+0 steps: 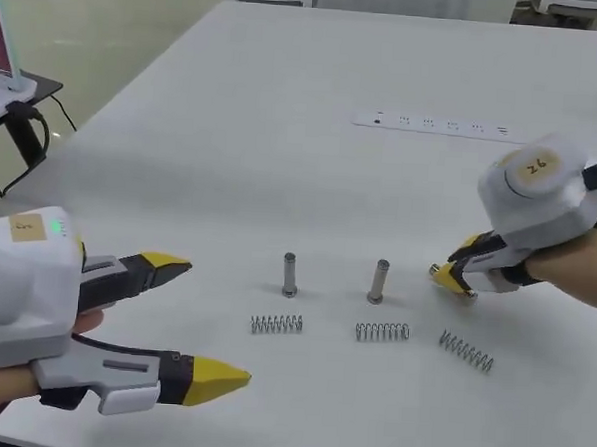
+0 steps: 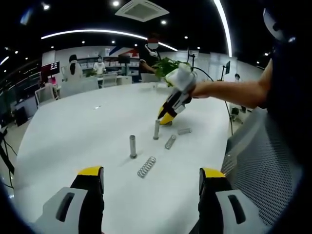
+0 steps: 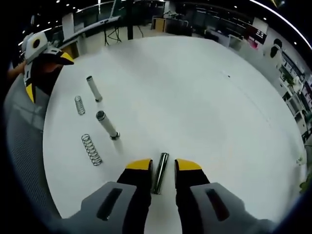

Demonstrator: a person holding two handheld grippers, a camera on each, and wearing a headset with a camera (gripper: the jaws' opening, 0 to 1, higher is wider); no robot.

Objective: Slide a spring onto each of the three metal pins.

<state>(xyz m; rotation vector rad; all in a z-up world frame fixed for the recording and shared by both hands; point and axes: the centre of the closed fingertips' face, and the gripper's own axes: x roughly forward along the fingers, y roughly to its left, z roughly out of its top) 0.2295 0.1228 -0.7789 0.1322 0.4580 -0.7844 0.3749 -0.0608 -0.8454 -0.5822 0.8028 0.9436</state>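
On the table (image 1: 283, 133), no spring is on a pin yet: three springs (image 1: 382, 331) lie beside two standing pins (image 1: 379, 281). Your right gripper (image 3: 158, 165) has its jaws narrow around the third pin (image 3: 160, 176), though whether they pinch it is unclear. Your left gripper (image 2: 151, 173) gapes wide, empty.

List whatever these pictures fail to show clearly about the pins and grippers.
- Third pin: in the head view, the right hand-held gripper covers it.
- Grip: in the right gripper view, whether the jaws clamp that pin or only flank it is unclear.
- Power strip: head view, markings too small to read.
- Left hand-held gripper: head view, body cut off by the left edge.
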